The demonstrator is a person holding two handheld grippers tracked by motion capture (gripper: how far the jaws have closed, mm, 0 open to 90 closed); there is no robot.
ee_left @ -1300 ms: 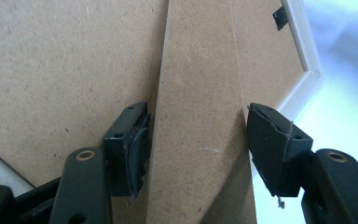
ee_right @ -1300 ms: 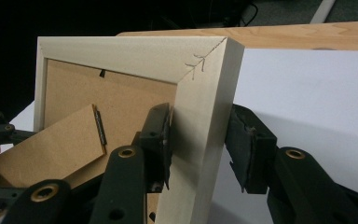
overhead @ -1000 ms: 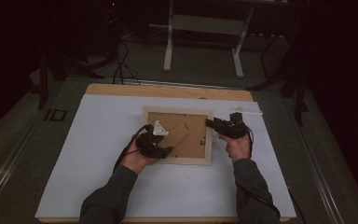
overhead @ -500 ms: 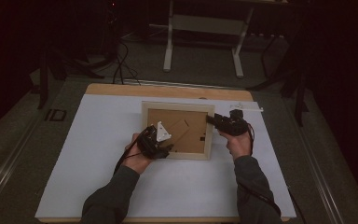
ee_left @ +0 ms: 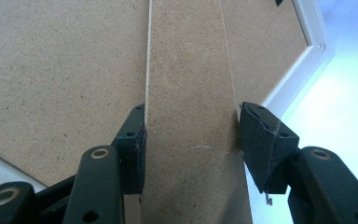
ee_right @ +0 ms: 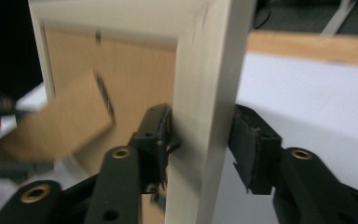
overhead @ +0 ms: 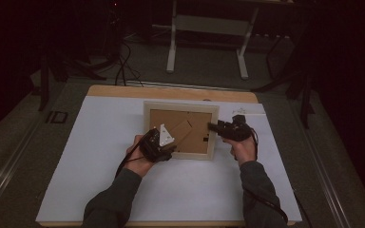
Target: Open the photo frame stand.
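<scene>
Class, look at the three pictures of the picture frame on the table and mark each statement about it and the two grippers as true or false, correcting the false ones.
1. The picture frame lies back side up on the white table cover. True.
2. The left gripper has its jaws on either side of the frame's brown stand strip. True.
3. The right gripper straddles the brown stand strip. False: its jaws stand on either side of the frame's pale wooden side rail.
4. The frame stands upright on its stand. False: it lies flat on the table.
5. Both grippers are held at the frame, one at each side. True.
</scene>
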